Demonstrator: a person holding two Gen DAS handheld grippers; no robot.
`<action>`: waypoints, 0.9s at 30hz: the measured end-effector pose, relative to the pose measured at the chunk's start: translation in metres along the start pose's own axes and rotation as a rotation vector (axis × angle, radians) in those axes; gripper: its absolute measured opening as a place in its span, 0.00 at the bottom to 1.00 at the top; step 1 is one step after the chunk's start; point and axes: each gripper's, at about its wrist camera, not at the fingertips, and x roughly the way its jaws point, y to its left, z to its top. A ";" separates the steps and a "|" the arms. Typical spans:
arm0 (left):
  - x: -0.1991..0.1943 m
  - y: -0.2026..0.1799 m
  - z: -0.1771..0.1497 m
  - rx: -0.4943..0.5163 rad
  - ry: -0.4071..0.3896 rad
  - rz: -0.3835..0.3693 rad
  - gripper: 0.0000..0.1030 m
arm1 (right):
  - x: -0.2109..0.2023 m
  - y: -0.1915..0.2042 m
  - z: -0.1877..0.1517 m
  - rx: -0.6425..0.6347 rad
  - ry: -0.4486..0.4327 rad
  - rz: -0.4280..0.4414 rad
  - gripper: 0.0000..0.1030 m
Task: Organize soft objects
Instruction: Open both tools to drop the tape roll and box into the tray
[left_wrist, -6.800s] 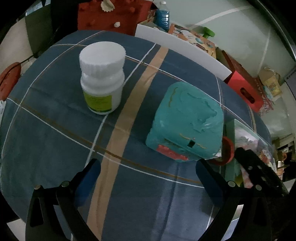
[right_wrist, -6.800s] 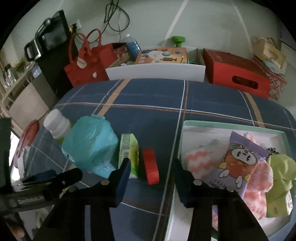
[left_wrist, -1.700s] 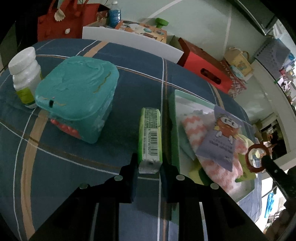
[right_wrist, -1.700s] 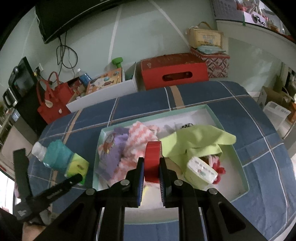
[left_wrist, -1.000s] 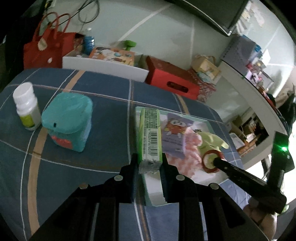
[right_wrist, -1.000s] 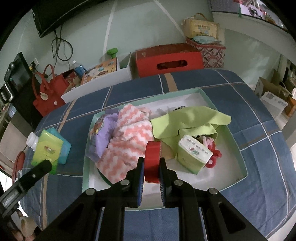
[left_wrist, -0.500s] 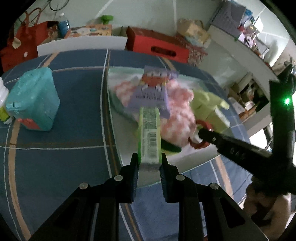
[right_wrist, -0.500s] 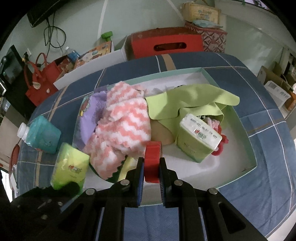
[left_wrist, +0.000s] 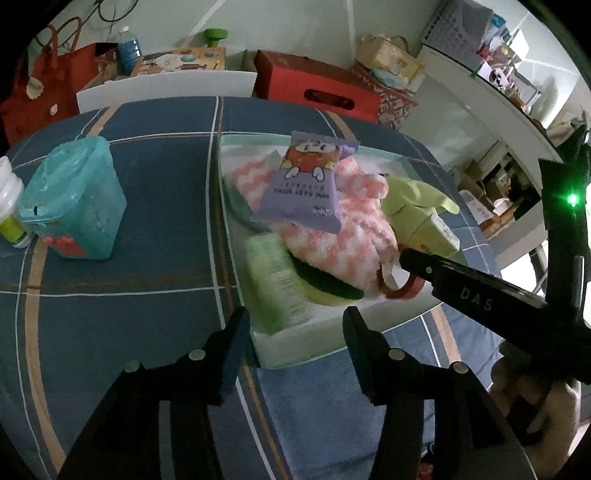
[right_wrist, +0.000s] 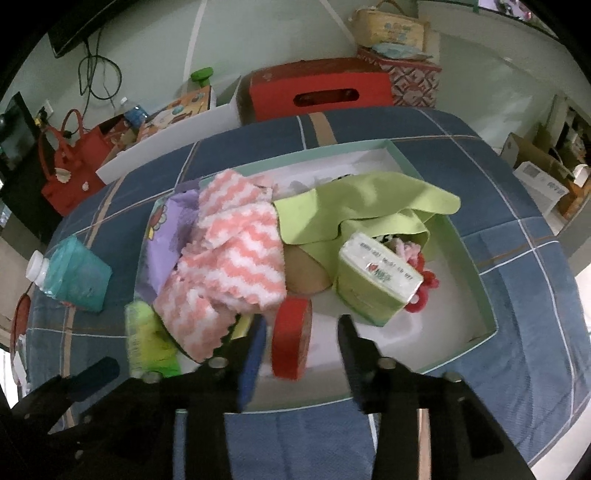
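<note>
With both claws just spread & nothing pinched, left gripper has let the green pack into the tray near-left corner, right gripper the red roll at near edge; teal pouch & bottle remain outside at left, prob. not soft.

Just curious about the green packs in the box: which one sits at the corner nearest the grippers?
The green tissue pack beside the pink striped towel; the other green pack lies under the green cloth.
</note>
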 end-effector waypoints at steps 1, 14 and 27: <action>-0.002 0.002 0.001 -0.006 -0.003 -0.002 0.55 | -0.001 0.000 0.000 0.000 -0.004 -0.004 0.46; -0.027 0.040 0.010 -0.098 -0.090 0.179 0.84 | -0.003 0.011 0.002 -0.039 -0.009 -0.046 0.61; -0.036 0.089 0.011 -0.157 -0.119 0.392 0.89 | -0.001 0.035 -0.009 -0.097 0.011 -0.060 0.74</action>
